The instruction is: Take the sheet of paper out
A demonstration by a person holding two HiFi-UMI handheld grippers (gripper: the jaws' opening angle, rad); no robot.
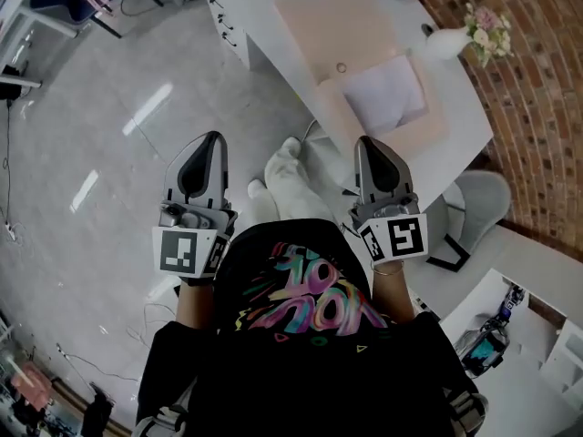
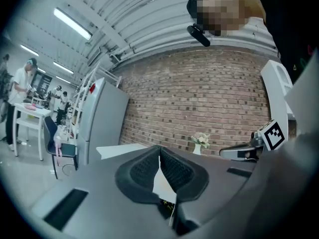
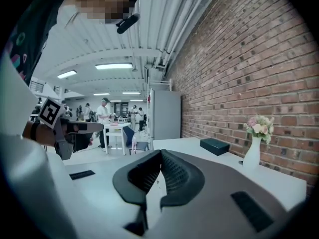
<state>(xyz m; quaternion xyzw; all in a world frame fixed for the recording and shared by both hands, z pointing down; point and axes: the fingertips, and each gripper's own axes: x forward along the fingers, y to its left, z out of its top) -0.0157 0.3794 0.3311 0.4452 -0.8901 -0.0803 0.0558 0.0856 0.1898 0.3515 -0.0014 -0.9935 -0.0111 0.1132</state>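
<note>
Head view looks steeply down on a grey floor [image 1: 109, 153], with a brick wall [image 1: 537, 80] running along the right side. A white table [image 1: 264, 7] crosses the top of the picture between them. The person stands just short of the table in a black shirt with a bright print and holds one claw in each hand at waist height.

On the table lies a pale pink folder [image 1: 337, 35], opened out flat. The sheet of paper [image 1: 387, 96] is still inside it, its white face showing in the half nearer the person, toward the wall side. Neither claw touches the folder or the sheet.

A grey chair [image 1: 478, 203] stands by the table's near right corner.

The left gripper [image 1: 214, 139] is held over the floor, well apart from the table. In the left gripper view its two dark pads meet at the tips with nothing between them. The right gripper [image 1: 367, 142] is held near the table's edge, short of the folder. In the right gripper view its pads also meet at the tips, with nothing held.

A white vase [image 1: 442, 42] of pale flowers stands on the table just beyond the folder, toward the wall. In the right gripper view a small dark box [image 3: 214, 146] sits farther along the table top.
</note>
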